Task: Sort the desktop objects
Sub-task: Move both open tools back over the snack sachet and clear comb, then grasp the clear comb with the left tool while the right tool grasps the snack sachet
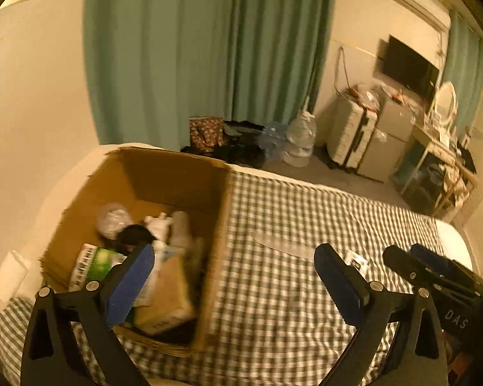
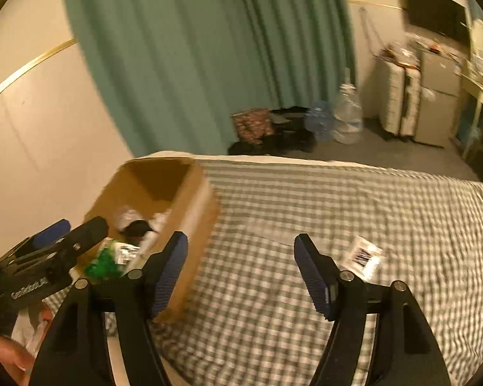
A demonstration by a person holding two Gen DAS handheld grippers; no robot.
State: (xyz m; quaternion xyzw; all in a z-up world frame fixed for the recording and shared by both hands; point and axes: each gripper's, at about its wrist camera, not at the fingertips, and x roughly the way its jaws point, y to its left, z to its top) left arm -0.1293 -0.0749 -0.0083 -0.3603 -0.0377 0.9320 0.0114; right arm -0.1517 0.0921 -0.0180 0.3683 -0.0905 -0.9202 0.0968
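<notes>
Left wrist view first: at the far left we see a cardboard box [image 1: 164,193] standing open on the checked cloth [image 1: 289,225] that covers the bed, and it is full of sorted things, among them a green and white packet [image 1: 93,265], a clear round lid or bag [image 1: 112,220], a black object [image 1: 135,234], white bottles [image 1: 164,225] and a tan carton [image 1: 167,296]. Our left tongs [image 1: 235,276] stand wide apart with nothing between the blue pads [image 1: 128,283], one pad over the box's near corner, the other over bare cloth. Further right a flat clear sheet [image 1: 286,246] lies on the cloth, then a small white label with black print [image 1: 355,260], and at the right edge the right tongs come into this view from the side. In the right wrist view we read the same order: the left tongs [image 2: 58,238] at the far left beside the box [image 2: 190,212], then our right tongs [image 2: 241,273] with their pads [image 2: 170,273] parted and empty over the cloth [image 2: 370,209], and just right of them the label [image 2: 364,255], which here shows a barcode and lies flat, near the right pad but not touching it. Behind the bed hang green curtains [image 2: 193,64], with water jugs [image 2: 347,119] and a suitcase [image 2: 399,103] on the floor to the right.
</notes>
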